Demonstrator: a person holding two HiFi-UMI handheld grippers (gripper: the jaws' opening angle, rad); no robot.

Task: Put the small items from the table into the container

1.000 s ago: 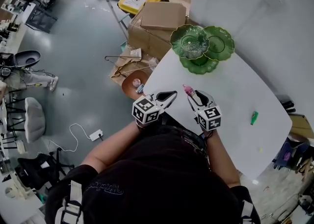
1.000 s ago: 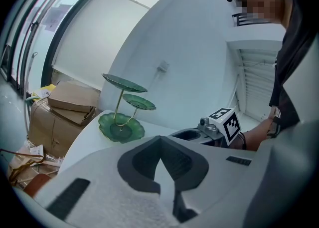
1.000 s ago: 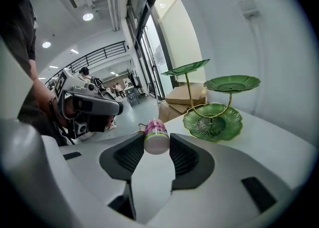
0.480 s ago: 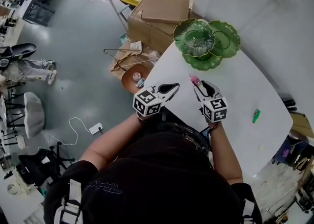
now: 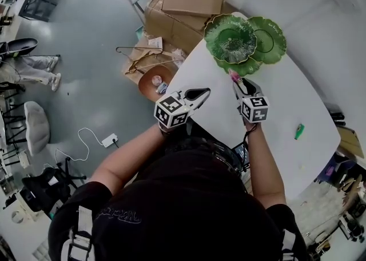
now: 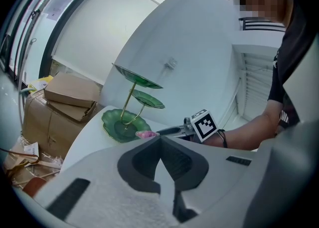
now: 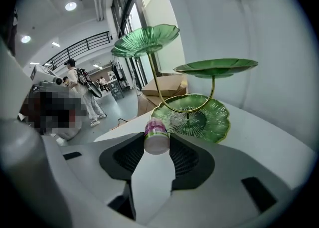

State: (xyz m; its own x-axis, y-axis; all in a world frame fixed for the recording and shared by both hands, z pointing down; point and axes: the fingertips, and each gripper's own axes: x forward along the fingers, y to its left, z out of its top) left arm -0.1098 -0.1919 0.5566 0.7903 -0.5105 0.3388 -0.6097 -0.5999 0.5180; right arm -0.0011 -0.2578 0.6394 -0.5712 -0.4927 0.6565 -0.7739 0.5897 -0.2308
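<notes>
The right gripper, clamped on a small pink bottle, has been brought just beside the green tiered stand, so release is judged imminent; the left gripper is held closed and empty.

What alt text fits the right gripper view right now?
The right gripper grips a small pink-and-white bottle between its jaws, just short of a three-tier green leaf-dish stand on a white table.

Table: white, from my feed.
Far corner: green tiered stand.
Near right edge: small green item.
</notes>
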